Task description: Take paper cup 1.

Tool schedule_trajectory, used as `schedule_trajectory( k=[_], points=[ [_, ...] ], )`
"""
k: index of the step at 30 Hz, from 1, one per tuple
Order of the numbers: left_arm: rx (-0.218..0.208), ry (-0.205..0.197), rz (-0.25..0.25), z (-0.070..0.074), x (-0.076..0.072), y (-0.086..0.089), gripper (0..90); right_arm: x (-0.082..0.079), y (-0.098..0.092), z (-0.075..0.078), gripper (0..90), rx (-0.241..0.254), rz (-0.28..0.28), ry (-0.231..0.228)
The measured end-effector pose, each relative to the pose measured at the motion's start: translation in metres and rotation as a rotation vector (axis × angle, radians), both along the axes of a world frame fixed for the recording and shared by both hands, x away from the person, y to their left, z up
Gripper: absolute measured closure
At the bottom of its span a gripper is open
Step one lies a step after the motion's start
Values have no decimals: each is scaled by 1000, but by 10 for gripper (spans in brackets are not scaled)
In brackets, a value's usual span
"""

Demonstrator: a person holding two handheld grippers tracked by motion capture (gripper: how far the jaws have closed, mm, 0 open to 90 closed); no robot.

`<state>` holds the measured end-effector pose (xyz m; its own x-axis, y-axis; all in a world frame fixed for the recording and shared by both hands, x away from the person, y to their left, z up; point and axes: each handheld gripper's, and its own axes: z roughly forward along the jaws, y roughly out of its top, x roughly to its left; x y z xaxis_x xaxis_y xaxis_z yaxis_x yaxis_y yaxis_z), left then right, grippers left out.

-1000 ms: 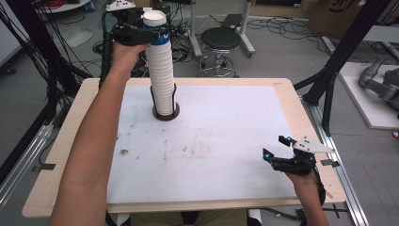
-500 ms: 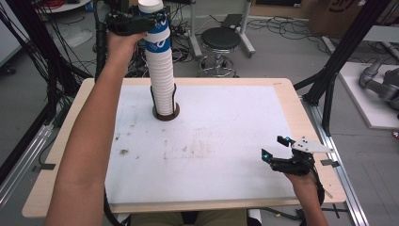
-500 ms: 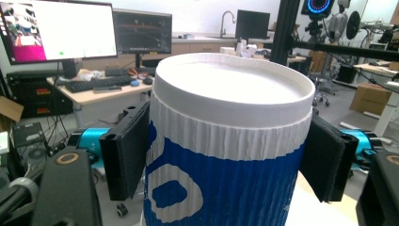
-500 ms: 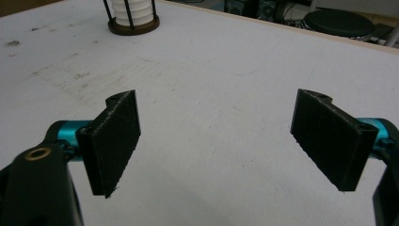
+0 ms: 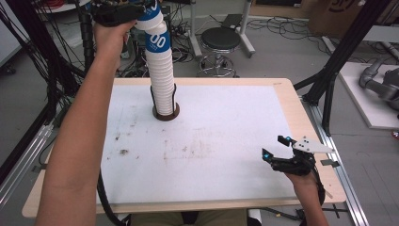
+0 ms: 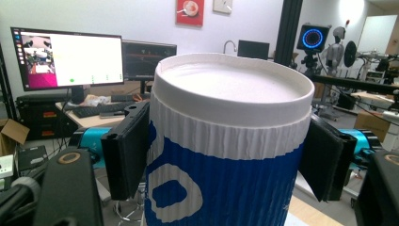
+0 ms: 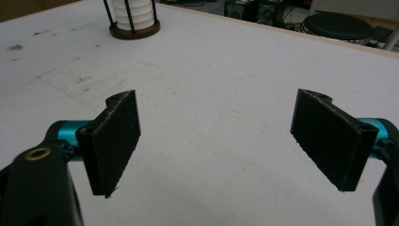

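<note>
The left gripper [image 6: 226, 155], its jaws just closing, clamps the top paper cup [image 6: 226, 141] above the cup stack [image 5: 162, 80] at the table's [image 5: 282, 94] far left. The right gripper [image 5: 277, 153] rests open near the right edge.

Left black two-jaw gripper [image 5: 123, 12]: flat rectangular black pads [image 6: 126, 155], turquoise metal slides, brass-ringed screw hole. Right black two-jaw gripper [image 5: 282, 153]: identical pads [image 7: 114, 140], grey three-cornered plate (white dots), trailing black cable. Both forearms bare, unsleeved.
</note>
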<state>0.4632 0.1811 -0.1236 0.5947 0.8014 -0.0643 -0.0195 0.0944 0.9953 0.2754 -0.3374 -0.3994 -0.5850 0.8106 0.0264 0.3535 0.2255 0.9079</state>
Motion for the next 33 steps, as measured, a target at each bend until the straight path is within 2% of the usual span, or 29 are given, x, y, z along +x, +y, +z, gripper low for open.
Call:
schedule_trajectory(
  k=[7, 8, 10, 15, 18, 19, 21, 22, 23, 27, 30, 32, 33],
  points=[
    [17, -3, -29, 1, -13, 10, 267, -1, 1, 0, 166, -2, 1, -3],
    [25, -6, -37, 1, -20, 14, 267, -1, 2, 0, 166, -1, 2, 0],
    [28, -9, -42, 1, -23, 17, 267, -1, 2, 0, 166, -4, 3, -3],
    [18, -29, -74, -2, -44, 30, 267, -1, 5, 0, 166, -4, 7, 1],
    [16, -37, -105, -10, -62, 38, 266, 0, 7, 0, 165, -9, 9, 1],
    [16, -37, -105, -10, -62, 38, 267, 0, 7, 0, 165, -9, 9, 1],
    [15, -35, -123, -15, -72, 41, 266, 0, 8, 0, 165, -14, 13, -2],
    [24, -37, -135, -20, -82, 44, 266, 0, 9, 0, 166, -15, 14, 2],
    [24, -37, -135, -20, -82, 44, 266, 1, 9, 0, 166, -18, 14, 2],
    [22, -44, -152, -28, -100, 53, 266, 2, 9, 0, 166, -18, 14, 2],
    [23, -34, -156, -36, -111, 59, 267, 3, 10, 0, 166, -17, 23, 0],
    [38, -29, -164, -43, -120, 62, 266, 4, 12, 0, 165, -16, 27, 5],
    [38, -29, -164, -43, -120, 62, 267, 4, 12, 0, 165, -16, 27, 5]
  ],
)
